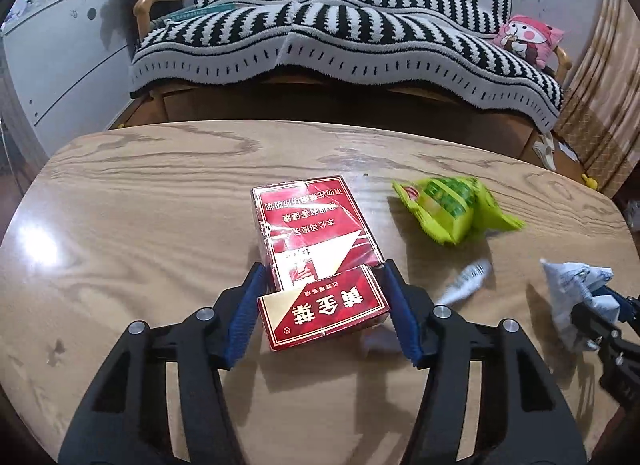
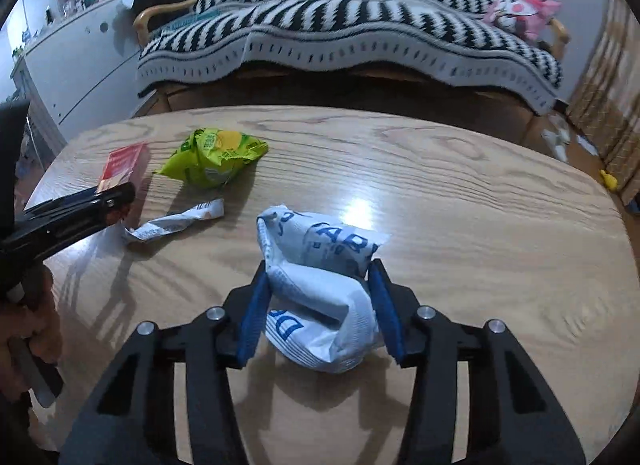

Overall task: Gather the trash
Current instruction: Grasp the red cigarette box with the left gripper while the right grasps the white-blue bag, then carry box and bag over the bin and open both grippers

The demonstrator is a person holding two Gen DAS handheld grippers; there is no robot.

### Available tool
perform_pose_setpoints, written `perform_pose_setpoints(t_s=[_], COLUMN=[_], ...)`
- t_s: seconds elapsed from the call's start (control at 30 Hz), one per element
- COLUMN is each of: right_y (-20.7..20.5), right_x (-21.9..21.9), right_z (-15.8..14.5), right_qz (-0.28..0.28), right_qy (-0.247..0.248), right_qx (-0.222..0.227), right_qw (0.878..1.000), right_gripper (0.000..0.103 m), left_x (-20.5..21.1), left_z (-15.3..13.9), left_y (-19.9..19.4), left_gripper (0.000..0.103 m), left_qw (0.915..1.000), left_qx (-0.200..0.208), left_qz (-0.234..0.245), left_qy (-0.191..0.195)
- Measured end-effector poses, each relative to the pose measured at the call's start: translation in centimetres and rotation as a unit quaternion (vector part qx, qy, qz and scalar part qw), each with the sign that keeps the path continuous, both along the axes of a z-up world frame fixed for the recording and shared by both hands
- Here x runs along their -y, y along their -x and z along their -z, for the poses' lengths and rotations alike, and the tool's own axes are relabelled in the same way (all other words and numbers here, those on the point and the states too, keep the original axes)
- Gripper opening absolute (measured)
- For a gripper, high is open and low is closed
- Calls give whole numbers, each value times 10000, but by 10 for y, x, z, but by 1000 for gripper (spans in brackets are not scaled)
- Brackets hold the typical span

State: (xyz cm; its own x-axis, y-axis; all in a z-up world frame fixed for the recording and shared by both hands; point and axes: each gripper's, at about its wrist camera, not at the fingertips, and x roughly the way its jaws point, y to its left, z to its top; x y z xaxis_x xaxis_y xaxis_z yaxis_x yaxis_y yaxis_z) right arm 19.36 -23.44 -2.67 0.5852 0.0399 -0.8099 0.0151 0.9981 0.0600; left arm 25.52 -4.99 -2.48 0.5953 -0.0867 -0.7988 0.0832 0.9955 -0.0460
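Wooden table (image 1: 140, 205): nothing collected yet. My left gripper (image 1: 324, 297) clamps the red box (image 1: 320, 265); right gripper (image 2: 318, 297) pinches the white bag (image 2: 320, 297). Green wrapper (image 1: 452, 209), crumpled wrapper (image 2: 176, 225) remain.

This is a home living room. Behind a low oval wooden table (image 1: 160, 201) stands a wooden-armed sofa (image 1: 160, 1) draped in a black-and-white striped throw (image 1: 360, 33), with a pink cartoon cushion (image 1: 528, 39) at 1 end. A white sideboard (image 1: 68, 65) along the left wall is cluttered with small household items, and a patterned curtain (image 1: 600, 105) hangs at the right.
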Motion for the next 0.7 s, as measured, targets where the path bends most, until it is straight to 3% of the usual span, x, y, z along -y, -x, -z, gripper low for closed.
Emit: perform_pose_setpoints(t_s=[0.23, 0.43, 0.57, 0.7], right_y=[113, 230, 305, 374], right_x=[45, 123, 187, 247], right_z=[-25, -36, -44, -42], right_qz=[505, 1364, 2103, 2805], right_qy=[-206, -300, -392, -330], right_qx=[176, 263, 393, 401], right_qw=[9984, 9899, 9761, 9585], right_gripper=[48, 48, 49, 49], left_x=[14, 93, 170, 254], left_z=[-36, -63, -70, -70], left_y=[62, 149, 212, 275], left_gripper=[58, 58, 58, 58], left_qw=[9990, 9882, 9709, 9419], left_qx=[217, 552, 574, 625], left_qz=[378, 1424, 2299, 3254], left_qy=[108, 100, 355, 555])
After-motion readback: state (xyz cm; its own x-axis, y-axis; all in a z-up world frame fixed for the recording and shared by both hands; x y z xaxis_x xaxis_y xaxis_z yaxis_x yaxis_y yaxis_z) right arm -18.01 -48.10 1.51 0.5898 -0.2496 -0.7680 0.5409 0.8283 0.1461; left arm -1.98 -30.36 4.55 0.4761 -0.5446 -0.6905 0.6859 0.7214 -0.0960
